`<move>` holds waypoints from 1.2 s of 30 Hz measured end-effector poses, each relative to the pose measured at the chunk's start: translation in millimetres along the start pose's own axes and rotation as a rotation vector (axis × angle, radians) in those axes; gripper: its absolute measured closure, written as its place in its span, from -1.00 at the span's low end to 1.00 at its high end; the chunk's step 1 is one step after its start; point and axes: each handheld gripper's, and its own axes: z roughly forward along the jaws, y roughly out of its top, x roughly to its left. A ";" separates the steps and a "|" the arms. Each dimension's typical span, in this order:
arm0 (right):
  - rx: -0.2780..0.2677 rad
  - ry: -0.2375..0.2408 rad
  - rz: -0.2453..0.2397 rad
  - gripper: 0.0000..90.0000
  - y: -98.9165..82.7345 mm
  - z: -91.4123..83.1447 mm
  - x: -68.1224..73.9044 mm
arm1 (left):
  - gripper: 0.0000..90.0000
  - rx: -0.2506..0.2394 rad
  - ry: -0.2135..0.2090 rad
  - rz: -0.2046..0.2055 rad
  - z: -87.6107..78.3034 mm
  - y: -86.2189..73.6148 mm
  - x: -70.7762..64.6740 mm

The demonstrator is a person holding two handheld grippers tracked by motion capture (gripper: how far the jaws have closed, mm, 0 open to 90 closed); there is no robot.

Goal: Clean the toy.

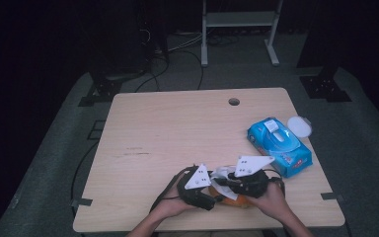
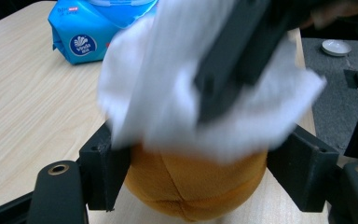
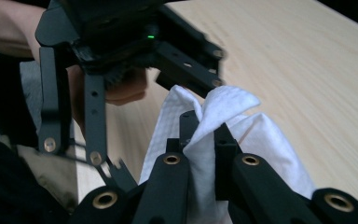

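An orange ball (image 2: 193,184) is gripped between the jaws of the left gripper (image 1: 203,196) near the front edge of the wooden counter (image 1: 177,128). A white tissue (image 3: 233,135) is pinched in the clenched jaws of the right gripper (image 3: 204,140) and is laid over the top of the ball. A blue tissue pack (image 1: 279,145) is seen near the counter's right edge, with a small white lid (image 1: 299,126) just beside it.

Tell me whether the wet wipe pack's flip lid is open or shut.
Open. In the high view the blue wet wipe pack shows its lid raised above the top opening. A loose white wipe is pinched in the right gripper.
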 end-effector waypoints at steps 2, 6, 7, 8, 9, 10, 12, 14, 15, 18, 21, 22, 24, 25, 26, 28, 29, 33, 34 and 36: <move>0.014 -0.013 -0.003 0.92 3.2 3.8 -0.6 | -0.40 0.001 0.002 0.001 -0.9 -0.6 0.6; 0.003 -0.059 0.050 0.92 -0.3 -8.1 -15.8 | -0.40 0.000 -0.002 0.008 -1.3 -2.8 1.0; 0.003 -0.059 0.050 0.92 -0.3 -8.1 -15.8 | -0.40 0.000 -0.002 0.008 -1.3 -2.8 1.0; -0.004 -0.082 0.079 0.92 -5.2 -15.2 -24.6 | -0.40 0.000 -0.002 0.008 -1.4 -3.2 1.3; -0.006 -0.083 0.092 0.92 -6.8 -17.4 -27.1 | -0.40 -0.003 -0.002 0.008 -1.3 -2.9 1.9; -0.009 -0.090 0.096 0.92 -8.5 -19.8 -29.5 | -0.40 -0.003 -0.002 0.008 -1.3 -2.9 1.9; -0.018 -0.081 0.106 0.92 -8.6 -19.5 -29.1 | -0.40 -0.005 -0.013 -0.001 0.2 -1.1 1.6; -0.015 -0.065 0.089 0.92 -5.7 -12.3 -21.6 | -0.40 0.002 -0.014 0.017 1.0 -0.6 -0.6; -0.013 -0.050 0.080 0.92 -4.1 -7.1 -17.5 | -0.40 0.008 -0.015 0.028 1.2 -0.8 -1.8; 0.013 -0.039 0.050 0.92 0.8 3.9 -10.6 | -0.39 0.017 -0.012 0.041 0.7 -2.5 -2.3; 0.011 -0.039 0.060 0.92 0.5 2.4 -14.4 | -0.38 0.019 -0.014 0.044 -0.8 -3.6 -0.6; 0.003 -0.057 0.089 0.92 -2.9 -4.3 -23.1 | -0.38 0.025 -0.016 0.038 -1.4 -5.8 1.4; 0.001 -0.072 0.116 0.92 -7.5 -12.2 -29.8 | -0.38 0.034 -0.018 0.022 -2.8 -9.2 5.6; 0.001 -0.072 0.116 0.92 -7.5 -12.2 -29.8 | -0.38 0.034 -0.018 0.022 -2.8 -9.2 5.6; 0.002 -0.089 0.136 0.92 -14.3 -21.2 -35.9 | -0.37 0.039 -0.021 0.001 -4.1 -12.8 9.9; -0.010 -0.086 0.165 0.92 -21.4 -28.5 -39.5 | -0.37 0.035 -0.023 -0.014 -4.1 -14.3 11.5; -0.010 -0.086 0.165 0.92 -21.4 -28.5 -39.5 | -0.37 0.035 -0.031 -0.023 -4.2 -15.3 12.7; -0.015 -0.073 0.183 0.92 -26.7 -24.5 -37.2 | -0.54 0.020 -0.057 -0.040 -3.2 -13.2 13.0; -0.019 -0.069 0.173 0.92 -24.3 -18.7 -35.0 | -0.67 -0.013 -0.071 -0.061 -3.2 -12.0 13.4; -0.018 -0.049 0.153 0.92 -20.4 -9.6 -31.0 | -0.75 -0.042 -0.075 -0.073 -3.9 -9.8 13.9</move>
